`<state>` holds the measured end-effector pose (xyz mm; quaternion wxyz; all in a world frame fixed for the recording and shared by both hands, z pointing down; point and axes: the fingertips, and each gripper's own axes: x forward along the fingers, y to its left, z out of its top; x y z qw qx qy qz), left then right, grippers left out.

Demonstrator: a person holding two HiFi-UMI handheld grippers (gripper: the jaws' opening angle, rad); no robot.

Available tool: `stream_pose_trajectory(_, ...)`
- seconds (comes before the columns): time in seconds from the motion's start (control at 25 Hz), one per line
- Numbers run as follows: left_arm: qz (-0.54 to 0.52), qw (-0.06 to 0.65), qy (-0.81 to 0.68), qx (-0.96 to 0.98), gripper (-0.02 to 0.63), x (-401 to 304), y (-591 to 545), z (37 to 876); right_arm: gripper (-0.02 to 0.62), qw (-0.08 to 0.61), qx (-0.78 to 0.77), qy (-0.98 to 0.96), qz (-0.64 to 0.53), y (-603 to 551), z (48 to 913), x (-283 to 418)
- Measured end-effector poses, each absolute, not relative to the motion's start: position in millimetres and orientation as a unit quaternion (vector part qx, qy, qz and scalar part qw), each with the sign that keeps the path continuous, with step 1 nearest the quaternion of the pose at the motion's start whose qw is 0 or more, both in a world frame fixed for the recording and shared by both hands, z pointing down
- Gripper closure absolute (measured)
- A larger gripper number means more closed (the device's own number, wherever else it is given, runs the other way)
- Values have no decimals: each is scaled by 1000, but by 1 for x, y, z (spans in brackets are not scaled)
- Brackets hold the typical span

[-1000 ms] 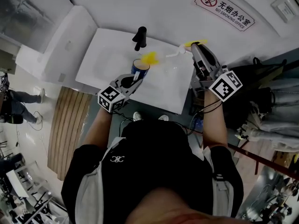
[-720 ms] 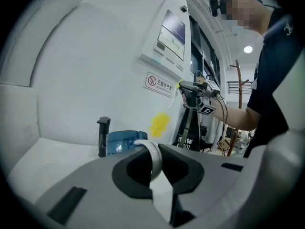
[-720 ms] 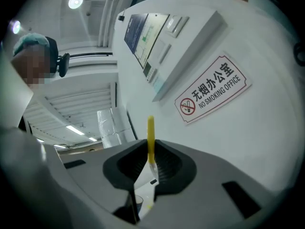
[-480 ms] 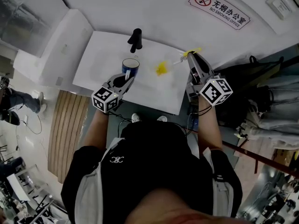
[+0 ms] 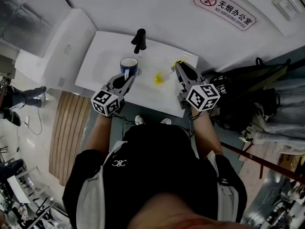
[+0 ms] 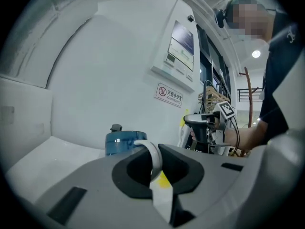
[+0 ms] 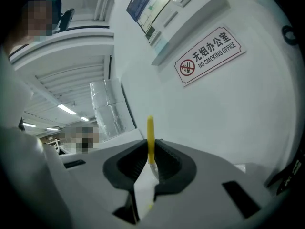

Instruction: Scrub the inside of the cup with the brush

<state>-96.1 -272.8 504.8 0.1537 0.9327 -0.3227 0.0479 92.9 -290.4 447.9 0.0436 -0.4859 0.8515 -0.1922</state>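
Left gripper (image 6: 153, 170) narrowly parted, clamped on white handle (image 6: 154, 155) of blue cup (image 5: 129, 64). Right gripper (image 7: 149, 168) nearly closed, pinching yellow brush (image 7: 150, 133).

The cup (image 5: 129, 64) is dark blue outside and white inside, with a white loop handle. It stands upright with its mouth open to the top, left of the middle of the white surface (image 5: 97, 63). Its handle points toward the near edge and is clamped between the jaws of the left gripper (image 5: 130, 76). Whether its base rests on the surface cannot be told.

The brush (image 5: 160, 77) has a fluffy yellow head, a thin pale shaft and a yellow end. The right gripper (image 5: 177, 68) pinches the shaft, and the yellow end sticks out beyond the jaws. The head is outside the cup, just to its right, over the middle of the surface.
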Motion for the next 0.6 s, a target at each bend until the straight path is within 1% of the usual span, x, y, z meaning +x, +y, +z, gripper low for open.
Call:
stream_pose_trajectory(0.4,60,125,-310,941,563,-93,-259,500,545,36,-475,858,-194,-287,453,79)
stream_pose_trajectory(0.6,66,124,-304,942,563,-89,-256,497,545,36,-474,858,-194,-285,453,77)
